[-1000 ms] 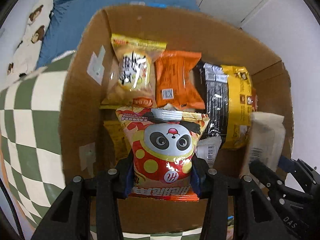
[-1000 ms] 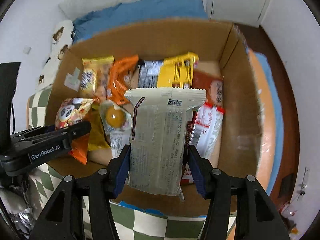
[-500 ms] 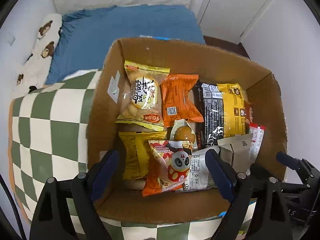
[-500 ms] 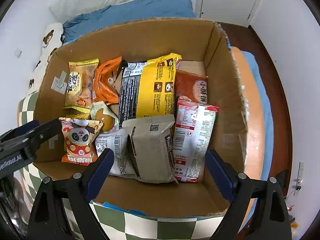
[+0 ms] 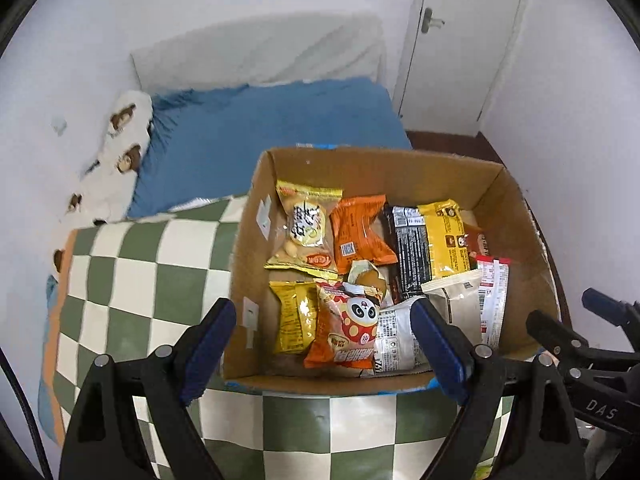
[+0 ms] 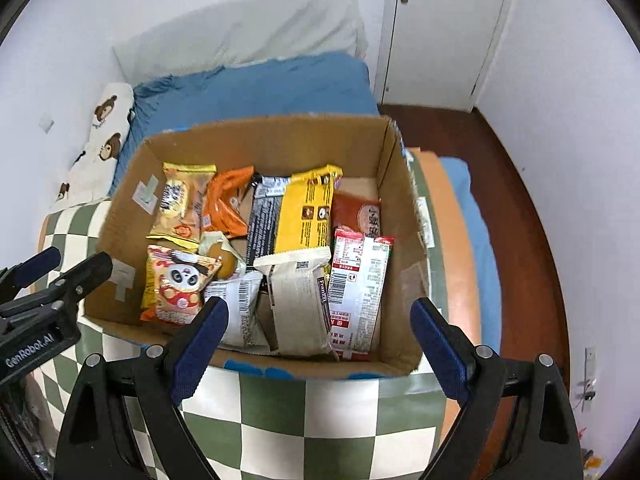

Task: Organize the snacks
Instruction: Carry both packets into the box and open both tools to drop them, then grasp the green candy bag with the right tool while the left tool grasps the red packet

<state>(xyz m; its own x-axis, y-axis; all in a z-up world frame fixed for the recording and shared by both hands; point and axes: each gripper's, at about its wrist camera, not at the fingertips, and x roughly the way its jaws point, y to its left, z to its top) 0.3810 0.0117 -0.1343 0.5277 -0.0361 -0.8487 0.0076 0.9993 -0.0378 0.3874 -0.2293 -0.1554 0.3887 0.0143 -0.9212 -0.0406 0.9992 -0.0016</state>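
While my left gripper (image 5: 322, 344) and my right gripper (image 6: 319, 344) hang over the near edge of the cardboard box (image 6: 276, 140), both have their blue-padded jaws spread wide with nothing between them. That box sits on a green-and-cream checkered cover (image 6: 280, 412) and holds all the snacks.

Along the far row lie a pale yellow bag (image 5: 306, 236), an orange packet (image 5: 360, 234) just beside it, and a long black-and-yellow pack (image 6: 296, 214) running front to back. A dark red pouch (image 6: 358, 214) lies at the far right, partly under a red-and-white wrapper (image 6: 358, 292).

In the near row, the panda bag (image 5: 346, 330) lies flat near the left, red-orange with a cartoon panda face and yellow dots, overlapping a plain yellow packet (image 5: 294, 320) on its left. Just behind it sits a small clear pack with a brown round cake (image 6: 224, 258). A silver-white printed wrapper (image 6: 238, 312) lies to the panda bag's right, and next to that rests the cream bag (image 6: 298, 300), back side up, with a barcode label and a crimped top seam.

Behind the box are a blue sheet (image 5: 272, 128) and a bear-print pillow (image 6: 102, 132).
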